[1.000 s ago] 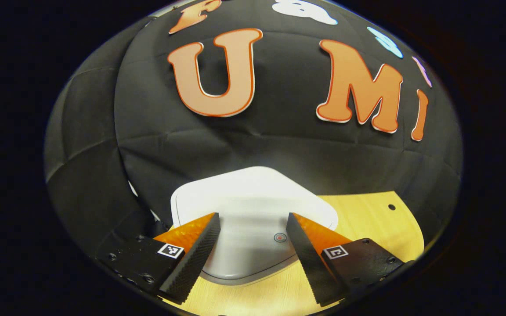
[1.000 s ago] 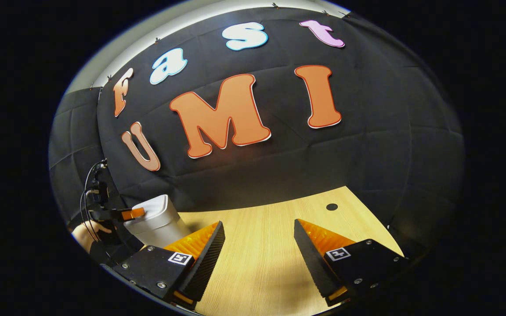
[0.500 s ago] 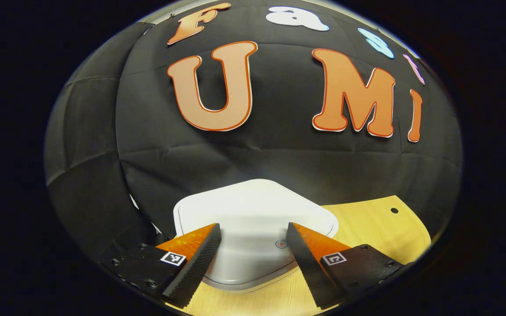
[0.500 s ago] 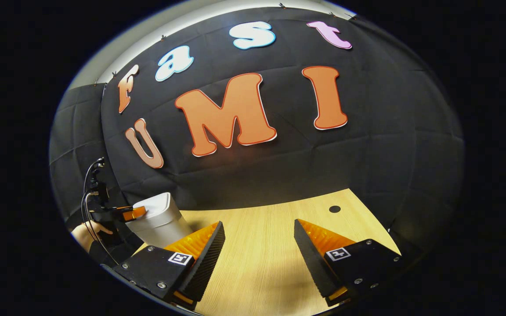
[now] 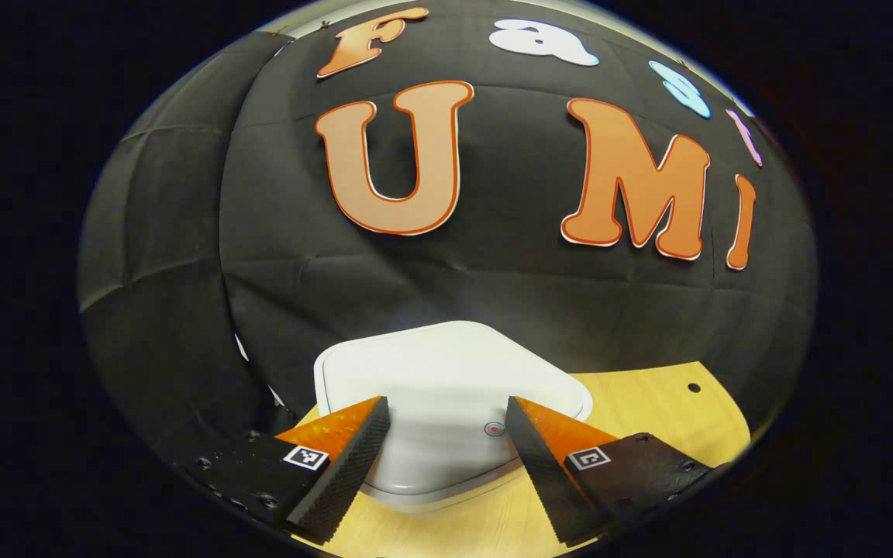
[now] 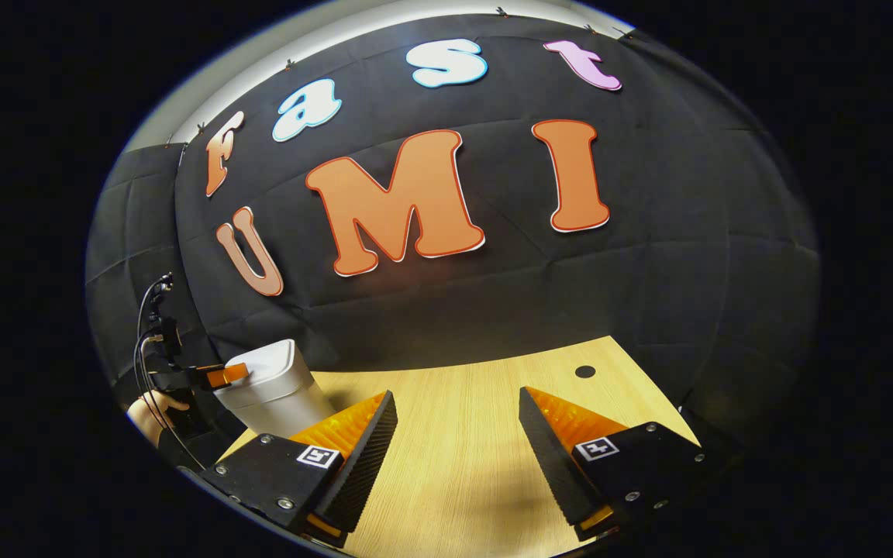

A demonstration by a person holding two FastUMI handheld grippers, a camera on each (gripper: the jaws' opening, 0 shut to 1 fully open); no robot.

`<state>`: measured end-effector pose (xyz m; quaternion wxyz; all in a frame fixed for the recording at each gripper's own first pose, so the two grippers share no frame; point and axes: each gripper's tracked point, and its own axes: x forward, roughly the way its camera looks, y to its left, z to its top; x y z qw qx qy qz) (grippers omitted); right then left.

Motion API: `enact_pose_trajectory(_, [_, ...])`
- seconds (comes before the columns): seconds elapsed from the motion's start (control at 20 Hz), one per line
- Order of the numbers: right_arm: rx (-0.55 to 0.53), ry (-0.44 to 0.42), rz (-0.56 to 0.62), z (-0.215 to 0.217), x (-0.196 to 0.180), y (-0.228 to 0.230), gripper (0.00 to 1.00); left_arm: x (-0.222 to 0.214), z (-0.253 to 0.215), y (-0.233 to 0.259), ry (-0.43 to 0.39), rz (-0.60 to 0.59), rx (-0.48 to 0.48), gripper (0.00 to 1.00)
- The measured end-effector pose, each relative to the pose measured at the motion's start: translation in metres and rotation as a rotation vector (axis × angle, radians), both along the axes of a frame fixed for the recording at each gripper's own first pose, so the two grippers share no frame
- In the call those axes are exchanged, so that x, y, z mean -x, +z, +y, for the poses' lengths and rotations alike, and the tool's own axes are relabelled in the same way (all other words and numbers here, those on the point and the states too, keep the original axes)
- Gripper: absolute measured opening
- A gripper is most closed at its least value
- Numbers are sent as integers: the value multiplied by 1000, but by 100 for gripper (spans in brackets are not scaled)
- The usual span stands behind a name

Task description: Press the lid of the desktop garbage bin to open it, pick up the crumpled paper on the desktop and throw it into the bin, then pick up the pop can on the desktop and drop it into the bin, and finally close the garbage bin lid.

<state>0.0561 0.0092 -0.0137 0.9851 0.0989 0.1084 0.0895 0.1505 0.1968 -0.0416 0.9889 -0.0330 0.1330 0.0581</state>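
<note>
The white garbage bin stands on the wooden desktop with its lid down; a small round red mark sits near the lid's front right. My left gripper hangs open just over the lid's front part, a finger at each side of its middle. In the right gripper view the same bin shows far off at the left, with the left gripper at its top and a hand holding it. My right gripper is open over bare desktop, with nothing between its fingers.
The wooden desktop runs to the black cloth wall behind. A small dark hole lies in the desk at the back right. Cables hang at the far left beside the hand.
The left gripper view has shifted a little, so the bin lid sits slightly lower and to the right. The lid stays down. My right gripper has barely moved.
</note>
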Motion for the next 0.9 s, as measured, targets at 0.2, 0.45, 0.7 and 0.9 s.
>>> enact_pose_trajectory(0.2, [10, -6, -15, 6, -3, 4, 94, 7, -13, 19, -7, -52, -6, 96])
enact_pose_trajectory(0.45, [37, -16, -58, 10, -5, 17, 94, 22, -52, 42, -62, -116, -10, 95])
enact_pose_trajectory(0.7, [93, -35, -105, 11, -2, 23, 94, 48, -96, 65, -119, -179, -36, 95])
enact_pose_trajectory(0.9, [123, -53, -124, 10, 3, 21, 94, 64, -122, 72, -161, -211, -53, 95])
